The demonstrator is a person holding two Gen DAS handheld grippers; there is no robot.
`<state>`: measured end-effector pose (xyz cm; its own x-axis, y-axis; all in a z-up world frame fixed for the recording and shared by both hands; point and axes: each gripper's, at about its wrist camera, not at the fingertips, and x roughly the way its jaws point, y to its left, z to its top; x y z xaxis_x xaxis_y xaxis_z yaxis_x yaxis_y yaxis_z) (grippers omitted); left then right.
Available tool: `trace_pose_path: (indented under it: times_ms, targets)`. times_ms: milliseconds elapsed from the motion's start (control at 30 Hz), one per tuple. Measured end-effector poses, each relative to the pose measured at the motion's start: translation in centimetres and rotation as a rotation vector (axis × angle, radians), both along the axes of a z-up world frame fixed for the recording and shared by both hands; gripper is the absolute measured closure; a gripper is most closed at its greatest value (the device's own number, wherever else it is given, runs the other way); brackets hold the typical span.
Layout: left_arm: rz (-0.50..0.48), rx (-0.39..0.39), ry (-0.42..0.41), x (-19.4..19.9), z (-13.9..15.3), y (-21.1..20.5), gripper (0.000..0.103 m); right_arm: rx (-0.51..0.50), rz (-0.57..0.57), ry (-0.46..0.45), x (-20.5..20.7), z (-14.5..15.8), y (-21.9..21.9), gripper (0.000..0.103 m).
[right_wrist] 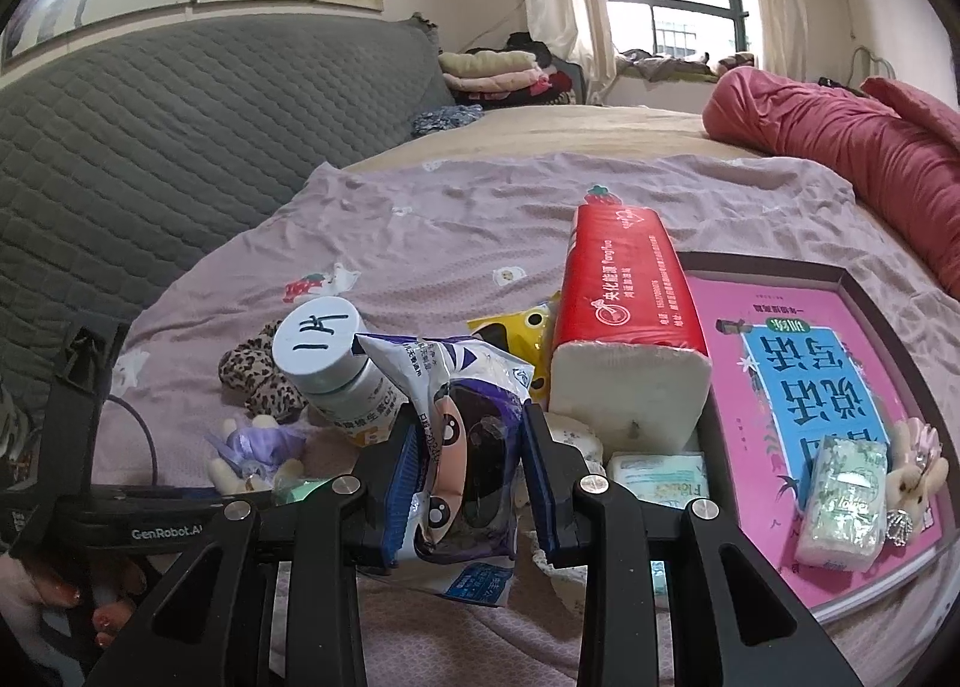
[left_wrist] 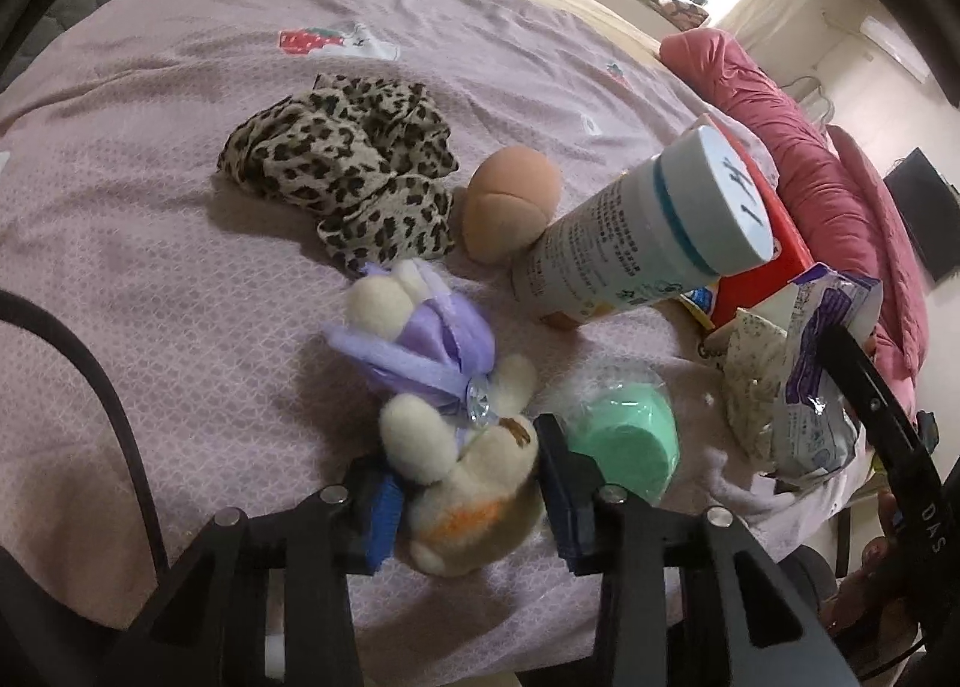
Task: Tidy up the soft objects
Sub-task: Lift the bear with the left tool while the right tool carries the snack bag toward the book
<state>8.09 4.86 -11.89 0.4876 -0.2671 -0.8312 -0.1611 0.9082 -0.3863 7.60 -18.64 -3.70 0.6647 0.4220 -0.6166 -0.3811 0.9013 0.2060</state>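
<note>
Left gripper is down on the pink bedspread with the cream plush toy in a purple dress between its jaws; blue pads sit right against the toy's sides, so it reads as clamped on it, with the green foam puck just beside the right finger. Right gripper is gripping the white-and-purple plastic pouch, held in front of the white bottle and red tissue pack. Leopard-print cloth and tan round cushion lie further up the bed, near each other but apart from both grippers.
</note>
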Motion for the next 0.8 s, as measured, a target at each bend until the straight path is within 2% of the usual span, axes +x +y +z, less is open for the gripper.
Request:
trace_pose_path:
  times_ms: [233, 667, 800]
  targets:
    - [-0.005, 0.033, -0.072, -1.1, 2.4, -0.2, 0.067, 0.001, -0.009, -0.015, -0.2, 0.4, -0.1, 0.07]
    - [0.074, 0.103, -0.217, -2.6, 7.1, 1.1, 0.067, 0.029, -0.017, -0.049, -0.7, 1.3, -0.7, 0.07]
    - [0.076, 0.062, -0.237, -2.9, 8.3, 0.9, 0.067, 0.045, -0.016, -0.063, -0.9, 1.8, -1.0, 0.07]
